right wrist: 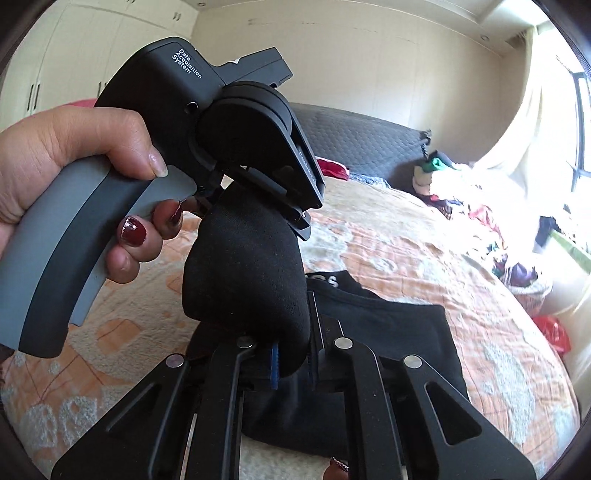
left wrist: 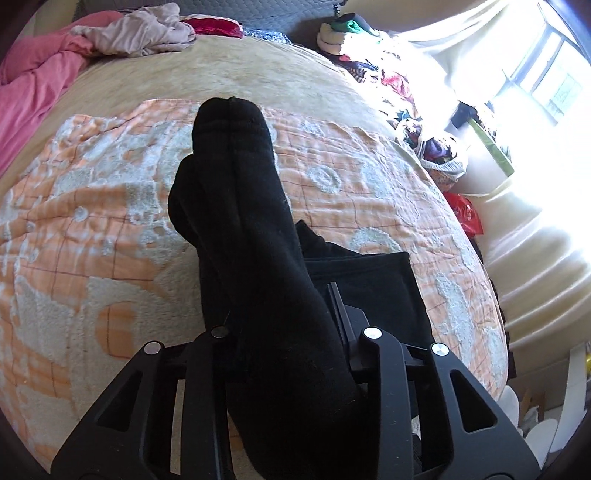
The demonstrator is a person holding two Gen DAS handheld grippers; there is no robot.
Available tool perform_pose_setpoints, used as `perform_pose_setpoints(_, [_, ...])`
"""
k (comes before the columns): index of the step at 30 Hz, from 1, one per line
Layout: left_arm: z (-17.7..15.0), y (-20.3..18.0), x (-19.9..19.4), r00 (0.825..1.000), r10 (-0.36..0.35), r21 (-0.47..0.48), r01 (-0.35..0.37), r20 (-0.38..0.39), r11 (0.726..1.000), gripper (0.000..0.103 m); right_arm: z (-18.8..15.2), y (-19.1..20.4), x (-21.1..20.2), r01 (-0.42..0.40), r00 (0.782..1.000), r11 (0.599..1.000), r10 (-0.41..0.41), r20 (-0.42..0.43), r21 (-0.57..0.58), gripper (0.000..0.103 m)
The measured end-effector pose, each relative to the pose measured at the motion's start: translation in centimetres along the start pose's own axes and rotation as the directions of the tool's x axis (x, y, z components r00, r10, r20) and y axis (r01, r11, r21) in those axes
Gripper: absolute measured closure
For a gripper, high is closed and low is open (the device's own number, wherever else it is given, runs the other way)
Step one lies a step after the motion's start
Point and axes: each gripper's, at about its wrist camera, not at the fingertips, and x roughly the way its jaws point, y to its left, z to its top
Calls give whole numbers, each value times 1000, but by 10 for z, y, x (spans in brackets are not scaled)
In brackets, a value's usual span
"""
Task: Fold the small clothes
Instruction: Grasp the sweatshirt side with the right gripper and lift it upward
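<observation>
A black sock [left wrist: 236,206] is stretched between both grippers above the bed. My left gripper [left wrist: 284,332] is shut on one end of it; the sock runs forward from its jaws, toe end up. In the right wrist view the left gripper [right wrist: 258,206], held by a hand with red nails, clamps the sock's [right wrist: 247,280] upper end. My right gripper [right wrist: 291,354] is shut on the lower end. A folded black garment [right wrist: 388,328] lies on the blanket below; it also shows in the left wrist view [left wrist: 373,284].
An orange and white patterned blanket [left wrist: 110,221] covers the bed. A pink quilt [left wrist: 33,81] and beige cloth [left wrist: 147,33] lie at the far left. A pile of mixed clothes [left wrist: 406,103] sits along the right edge by the bright window.
</observation>
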Motion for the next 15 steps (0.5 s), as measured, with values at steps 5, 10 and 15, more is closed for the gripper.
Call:
perform_pose_setpoints(5, [1,-32,18,1000,0,33,1,-27,999,80,-10,-29,-6,8,1000,998,-8,-11,61,93])
perform_pose_setpoints(10, [-2,-59,36,999,9,58,-6,-53,998,80,-20,-55,-6,11,999,989,-6,-38,148,93])
perform_pose_setpoints(15, [-5,-74,55,996,19,64,-13,-86,998,80,-30,-74,-4,4,998,973,10,-63,231,93])
